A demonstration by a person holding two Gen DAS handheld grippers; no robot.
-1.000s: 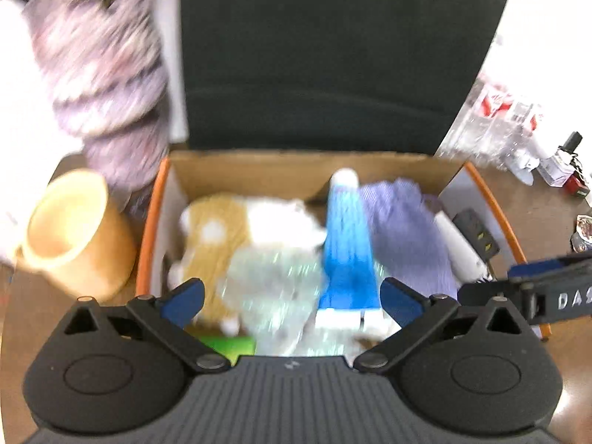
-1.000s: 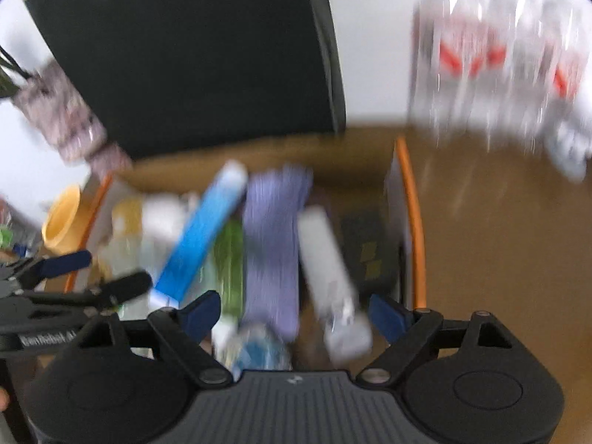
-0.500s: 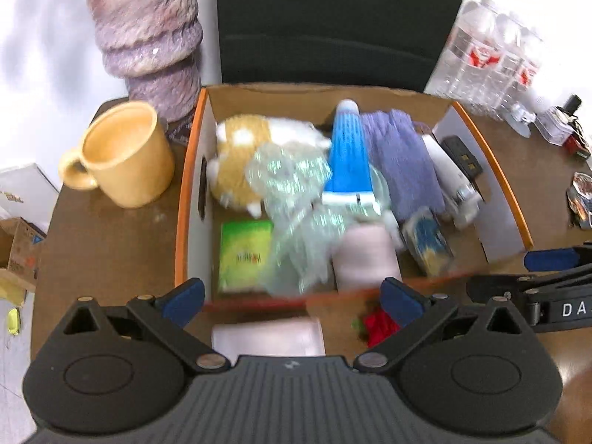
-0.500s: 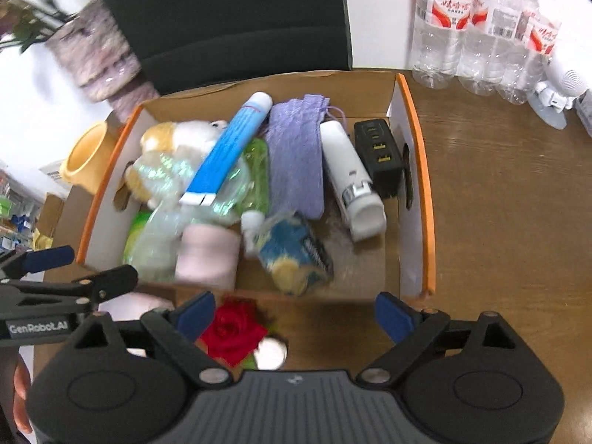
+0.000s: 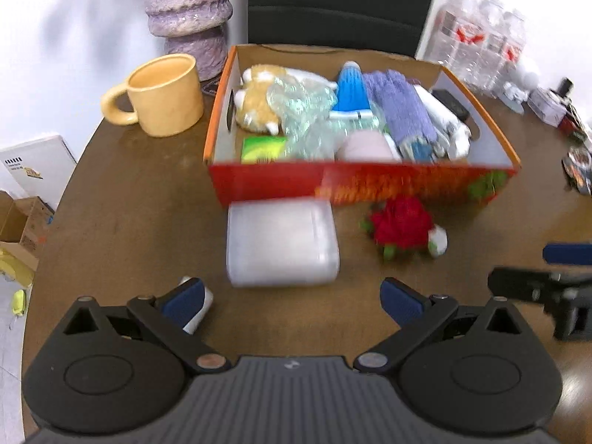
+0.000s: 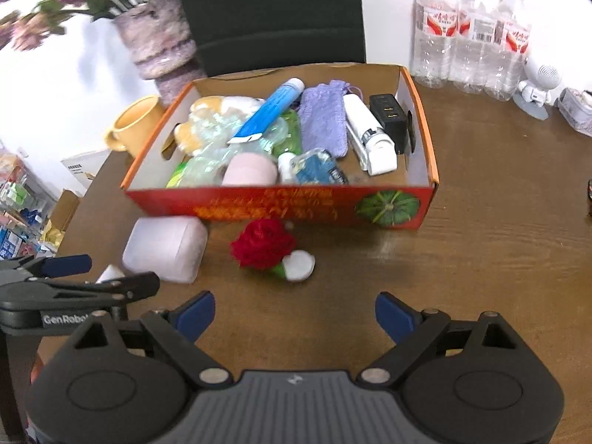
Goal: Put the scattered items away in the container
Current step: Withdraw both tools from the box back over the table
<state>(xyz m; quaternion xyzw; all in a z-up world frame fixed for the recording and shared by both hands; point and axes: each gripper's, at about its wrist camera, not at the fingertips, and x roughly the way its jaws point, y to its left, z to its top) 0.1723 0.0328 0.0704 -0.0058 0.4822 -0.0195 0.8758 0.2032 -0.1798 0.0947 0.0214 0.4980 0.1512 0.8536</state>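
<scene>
An orange cardboard box (image 5: 362, 181) (image 6: 281, 207) stands on the brown table, filled with several items: a plush toy, a blue tube, a purple cloth, a white bottle, a black charger. In front of it lie a pale plastic case (image 5: 281, 242) (image 6: 166, 248), a red rose (image 5: 403, 224) (image 6: 263, 242) with a white round base (image 6: 299, 265), and a small white object (image 5: 199, 309) by my left finger. My left gripper (image 5: 292, 299) is open and empty, just short of the case. My right gripper (image 6: 296, 316) is open and empty, just short of the rose.
A yellow mug (image 5: 162, 94) (image 6: 135, 122) and a purple vase (image 5: 188, 7) (image 6: 162, 44) stand left of the box. Water bottles (image 6: 473, 29) and small objects stand at the back right. A dark chair (image 6: 270, 14) is behind the box.
Both grippers have pulled back from over the box towards the near side of the table. The case, rose and small white object have come into view. Both stay open.
</scene>
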